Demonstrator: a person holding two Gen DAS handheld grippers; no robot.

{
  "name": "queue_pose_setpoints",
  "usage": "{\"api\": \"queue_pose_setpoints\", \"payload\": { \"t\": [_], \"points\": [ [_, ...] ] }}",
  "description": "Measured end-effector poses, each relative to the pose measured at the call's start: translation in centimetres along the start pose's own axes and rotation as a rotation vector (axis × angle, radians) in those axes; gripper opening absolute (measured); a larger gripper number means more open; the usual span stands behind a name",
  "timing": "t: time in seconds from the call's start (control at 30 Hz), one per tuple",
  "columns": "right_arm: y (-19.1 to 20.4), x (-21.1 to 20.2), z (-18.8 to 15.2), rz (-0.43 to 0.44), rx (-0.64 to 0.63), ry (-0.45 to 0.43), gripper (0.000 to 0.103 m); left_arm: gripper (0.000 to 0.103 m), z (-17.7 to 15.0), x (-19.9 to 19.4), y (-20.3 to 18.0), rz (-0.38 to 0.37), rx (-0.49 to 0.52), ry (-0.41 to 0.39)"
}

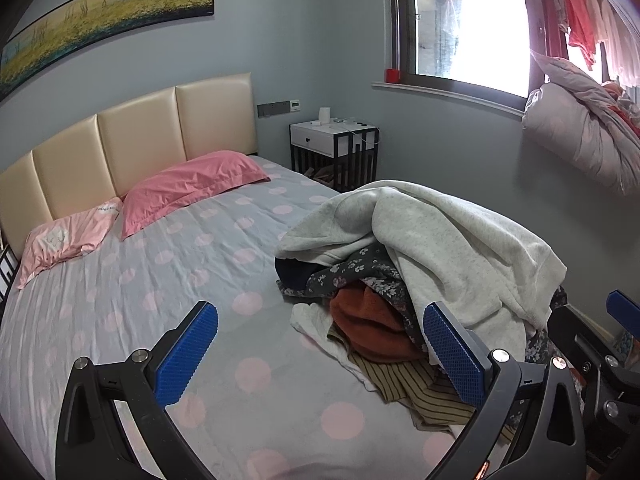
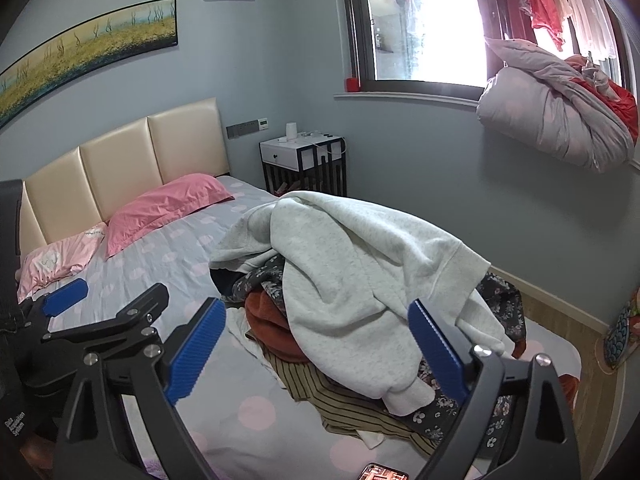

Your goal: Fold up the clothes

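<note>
- Grey sweatshirt [image 2: 360,280] lay draped over clothes pile [image 1: 376,320] on polka-dot bed [image 1: 160,288].
- Left gripper [image 1: 320,356] hovered, jaws apart, empty.
- Right gripper [image 2: 316,352] likewise gaped, holding nothing.

A heap of mixed clothes [image 2: 360,344] lies on the right side of the dotted grey bed [image 1: 160,280], with a pale grey fleece sweatshirt [image 2: 360,264] draped over the top of it. Two pink pillows [image 1: 188,188] rest at the far end against the padded cream headboard [image 1: 132,136]. A white bedside cabinet [image 1: 334,140] stands right of the headboard, below the window [image 1: 468,24].
</note>
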State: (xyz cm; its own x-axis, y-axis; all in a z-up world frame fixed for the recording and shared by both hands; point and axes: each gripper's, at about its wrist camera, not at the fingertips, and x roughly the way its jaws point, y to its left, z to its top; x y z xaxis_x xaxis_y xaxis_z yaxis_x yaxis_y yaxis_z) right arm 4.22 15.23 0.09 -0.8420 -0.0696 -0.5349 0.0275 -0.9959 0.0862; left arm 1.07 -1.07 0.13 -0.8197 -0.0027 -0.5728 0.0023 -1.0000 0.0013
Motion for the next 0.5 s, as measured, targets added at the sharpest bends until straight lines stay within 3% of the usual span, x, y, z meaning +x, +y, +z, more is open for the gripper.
{"api": "queue_pose_setpoints", "payload": {
  "t": [0.5],
  "points": [
    [-0.13, 0.27, -0.22, -0.018, 0.011, 0.016, 0.093, 0.103, -0.34, 0.08, -0.18, -0.002, 0.010, 0.003]
  ]
}}
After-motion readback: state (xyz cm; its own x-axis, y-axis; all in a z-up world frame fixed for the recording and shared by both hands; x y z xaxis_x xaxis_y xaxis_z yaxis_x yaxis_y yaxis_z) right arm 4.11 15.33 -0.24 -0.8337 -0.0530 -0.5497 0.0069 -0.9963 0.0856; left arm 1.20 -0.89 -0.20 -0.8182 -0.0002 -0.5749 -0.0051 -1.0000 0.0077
